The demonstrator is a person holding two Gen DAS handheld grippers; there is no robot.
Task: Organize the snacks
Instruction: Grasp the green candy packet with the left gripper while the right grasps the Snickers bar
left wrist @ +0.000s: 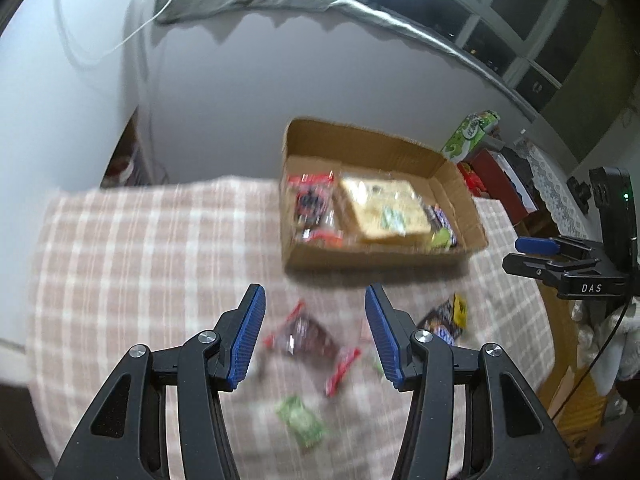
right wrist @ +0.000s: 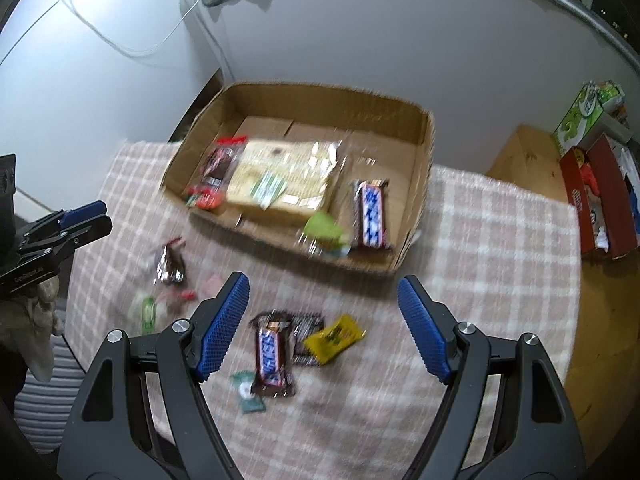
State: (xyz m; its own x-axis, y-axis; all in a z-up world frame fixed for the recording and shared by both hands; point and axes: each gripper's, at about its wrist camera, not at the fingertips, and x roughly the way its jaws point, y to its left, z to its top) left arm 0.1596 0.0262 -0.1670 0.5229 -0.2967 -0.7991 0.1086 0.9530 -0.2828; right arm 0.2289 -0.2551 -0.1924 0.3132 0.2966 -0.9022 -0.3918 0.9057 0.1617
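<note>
A cardboard box (left wrist: 376, 148) (right wrist: 424, 136) stands on the checked tablecloth (left wrist: 140, 240) and holds a large yellow pack (right wrist: 280, 176), a red-and-dark packet (right wrist: 216, 172), a Snickers bar (right wrist: 370, 216) and a green candy (right wrist: 324, 228). My left gripper (left wrist: 314, 312) is open above a red-and-dark packet (left wrist: 310, 340), with a green packet (left wrist: 302, 420) nearer me. My right gripper (right wrist: 322, 308) is open above a loose Snickers bar (right wrist: 270, 354), a dark wrapper (right wrist: 306, 336) and a yellow packet (right wrist: 334, 338). Both grippers are empty.
Further loose snacks lie at the left in the right wrist view: a dark packet (right wrist: 170, 264), a green packet (right wrist: 148, 312) and a teal candy (right wrist: 248, 394). A red box (right wrist: 596, 196) and a green carton (right wrist: 580, 116) stand at the right on a wooden surface.
</note>
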